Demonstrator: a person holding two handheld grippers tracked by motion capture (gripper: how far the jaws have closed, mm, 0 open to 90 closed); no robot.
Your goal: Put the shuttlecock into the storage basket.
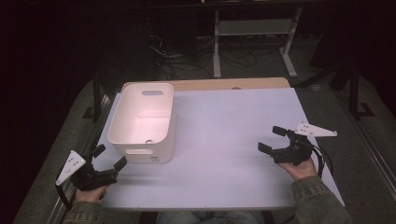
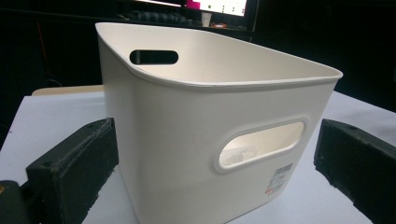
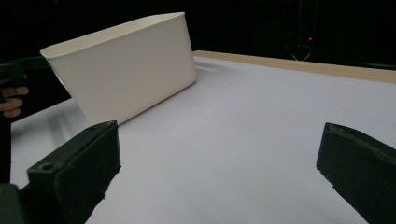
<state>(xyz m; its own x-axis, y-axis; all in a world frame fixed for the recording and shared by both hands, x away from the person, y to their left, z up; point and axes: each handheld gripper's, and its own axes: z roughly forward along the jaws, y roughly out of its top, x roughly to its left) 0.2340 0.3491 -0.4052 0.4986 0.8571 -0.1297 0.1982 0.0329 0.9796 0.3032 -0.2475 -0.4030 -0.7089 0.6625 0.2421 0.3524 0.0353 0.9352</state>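
White plastic handled bin (image 1: 142,122) sits on grey table (image 1: 233,140) — left gripper (image 1: 108,157) just before the bin, right gripper (image 1: 272,138) well right of it.

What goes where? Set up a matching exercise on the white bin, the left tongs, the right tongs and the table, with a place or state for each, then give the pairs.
Things:
1. white bin
2. left tongs
3. right tongs
4. table

Places or states:
A. open, at the table's right edge, far from the bin
B. pale surface with a wooden strip along its far edge
C. upright on the table's left half, handle slots in its end walls
D. open, just short of the bin's near wall

Pairs: 1-C, 2-D, 3-A, 4-B
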